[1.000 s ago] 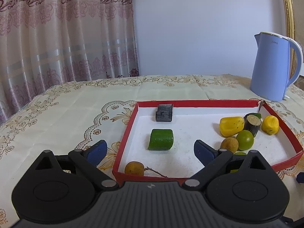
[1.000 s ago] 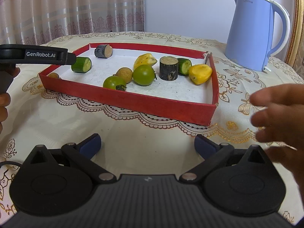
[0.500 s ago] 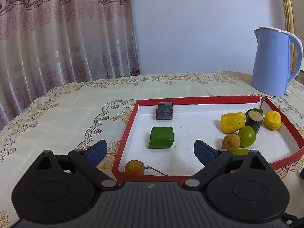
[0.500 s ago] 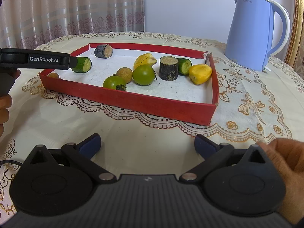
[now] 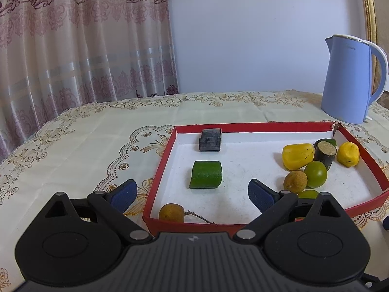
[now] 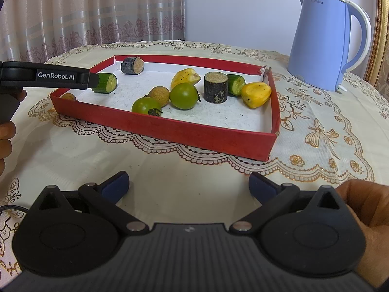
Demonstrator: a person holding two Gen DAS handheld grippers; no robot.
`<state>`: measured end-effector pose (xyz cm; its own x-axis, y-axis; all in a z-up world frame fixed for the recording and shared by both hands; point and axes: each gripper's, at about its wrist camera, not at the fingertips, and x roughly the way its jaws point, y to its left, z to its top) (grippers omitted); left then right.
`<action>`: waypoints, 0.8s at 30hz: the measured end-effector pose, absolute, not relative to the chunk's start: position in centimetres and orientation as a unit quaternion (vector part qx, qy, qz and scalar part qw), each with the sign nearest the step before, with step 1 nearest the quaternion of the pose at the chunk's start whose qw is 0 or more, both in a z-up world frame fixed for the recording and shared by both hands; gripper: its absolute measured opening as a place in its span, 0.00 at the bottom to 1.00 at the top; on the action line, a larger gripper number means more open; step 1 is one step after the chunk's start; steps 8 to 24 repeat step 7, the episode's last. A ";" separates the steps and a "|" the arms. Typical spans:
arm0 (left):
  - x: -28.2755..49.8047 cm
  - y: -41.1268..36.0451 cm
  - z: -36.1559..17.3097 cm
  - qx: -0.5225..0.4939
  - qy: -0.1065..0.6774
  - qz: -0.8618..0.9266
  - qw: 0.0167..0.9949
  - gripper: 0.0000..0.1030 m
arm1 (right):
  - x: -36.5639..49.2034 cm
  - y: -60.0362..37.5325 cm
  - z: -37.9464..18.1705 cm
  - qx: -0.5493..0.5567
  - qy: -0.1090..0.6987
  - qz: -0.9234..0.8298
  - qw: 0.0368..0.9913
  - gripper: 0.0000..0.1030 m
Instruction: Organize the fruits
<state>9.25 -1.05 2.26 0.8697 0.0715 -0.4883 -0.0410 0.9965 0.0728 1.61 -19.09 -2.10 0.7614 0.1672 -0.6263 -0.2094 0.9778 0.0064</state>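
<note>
A red-walled tray with a white floor holds the fruit. My left gripper is open over the tray's near left corner, empty, with a green cucumber piece just beyond it and a brown longan below. A dark sugarcane piece lies at the back. At the right sit two yellow fruits, a second cane piece, a green tomato and another longan. My right gripper is open and empty above the tablecloth, in front of the tray.
A blue electric kettle stands behind the tray at the right. A lace-patterned tablecloth covers the table. Curtains hang behind at the left. A hand holds the right gripper's body.
The left gripper has lifted and drawn back slightly, so the tray sits lower in its view. The hand has come from the air onto the right gripper's body.
</note>
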 end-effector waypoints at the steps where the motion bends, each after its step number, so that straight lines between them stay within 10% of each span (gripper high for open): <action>1: 9.3 -1.1 2.3 0.030 0.253 0.029 0.966 0.96 | 1.6 -19.1 -2.1 -0.032 0.330 0.100 0.938 1.00; 24: 9.3 -1.1 2.2 0.033 0.252 0.029 0.967 0.96 | 1.6 -19.0 -2.1 -0.032 0.330 0.100 0.938 1.00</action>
